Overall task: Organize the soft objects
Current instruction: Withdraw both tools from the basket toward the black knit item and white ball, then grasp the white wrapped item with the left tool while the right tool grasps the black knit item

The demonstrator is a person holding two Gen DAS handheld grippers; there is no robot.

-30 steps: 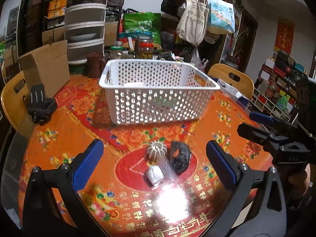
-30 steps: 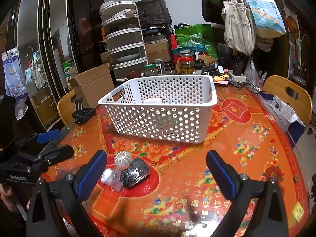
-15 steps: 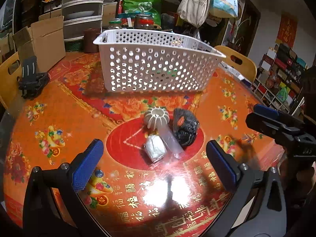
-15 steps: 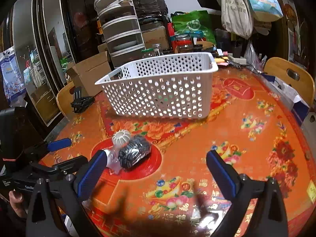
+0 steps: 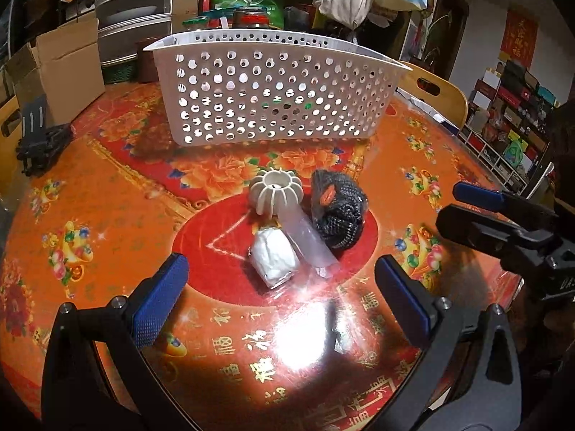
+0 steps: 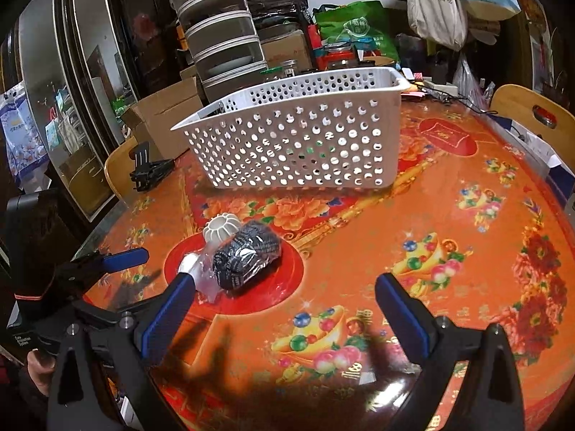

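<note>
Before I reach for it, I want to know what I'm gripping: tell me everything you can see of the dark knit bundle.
The bundle is dark grey-black knit, rolled into a lumpy oval and wrapped in clear glossy plastic, with a small orange patch on top. It lies on its side on the table's red circle, in front of the basket. A clear packet lies against its left side, and the ribbed white piece sits close by. Neither tool touches it.

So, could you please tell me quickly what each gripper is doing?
Left gripper: open, holding nothing.
Right gripper: open, holding nothing.
</note>
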